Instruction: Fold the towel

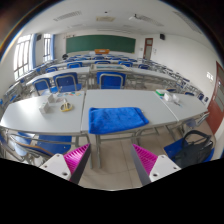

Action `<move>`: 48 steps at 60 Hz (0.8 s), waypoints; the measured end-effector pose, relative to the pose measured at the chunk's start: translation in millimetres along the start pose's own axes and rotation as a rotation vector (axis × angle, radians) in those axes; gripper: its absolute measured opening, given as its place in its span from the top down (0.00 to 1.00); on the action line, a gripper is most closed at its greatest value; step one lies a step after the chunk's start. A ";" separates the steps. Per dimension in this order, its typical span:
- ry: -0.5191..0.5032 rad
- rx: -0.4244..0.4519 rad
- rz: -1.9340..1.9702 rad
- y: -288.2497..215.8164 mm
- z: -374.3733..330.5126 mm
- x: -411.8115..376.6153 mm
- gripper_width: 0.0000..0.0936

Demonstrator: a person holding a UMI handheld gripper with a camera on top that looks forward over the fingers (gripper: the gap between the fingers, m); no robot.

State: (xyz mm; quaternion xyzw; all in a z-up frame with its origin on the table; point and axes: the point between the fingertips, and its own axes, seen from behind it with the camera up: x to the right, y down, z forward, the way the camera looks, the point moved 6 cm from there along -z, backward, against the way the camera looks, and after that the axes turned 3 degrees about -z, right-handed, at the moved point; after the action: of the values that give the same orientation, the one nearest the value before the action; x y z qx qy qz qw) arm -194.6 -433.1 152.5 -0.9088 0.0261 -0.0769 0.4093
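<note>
Gripper [111,160] is held spread, empty, short of towel [117,119]; one near corner should be pinched squarely.

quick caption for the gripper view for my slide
Open gripper with pink pads hovers short of a blue cloth towel draped over a white classroom table's front edge.

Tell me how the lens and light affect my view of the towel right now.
Gripper view: strong fisheye bending, so the table edges and desk rows curve. Gripper view: the blue towel is evenly lit, no glare on it, lying beyond the open gripper. Gripper view: the windows are bright and washed out.
</note>
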 end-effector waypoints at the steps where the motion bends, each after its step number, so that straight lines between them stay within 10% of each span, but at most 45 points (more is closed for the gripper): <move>1: -0.017 0.006 -0.012 -5.0 6.9 -9.4 0.09; 31: -0.131 -0.036 -0.166 -66.5 235.5 -79.5 0.13; 48: -0.116 0.009 -0.298 -71.8 260.3 -55.6 0.94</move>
State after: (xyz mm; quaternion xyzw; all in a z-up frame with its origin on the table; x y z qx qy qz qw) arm -208.6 -186.7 29.7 -0.9037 -0.1330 -0.0844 0.3982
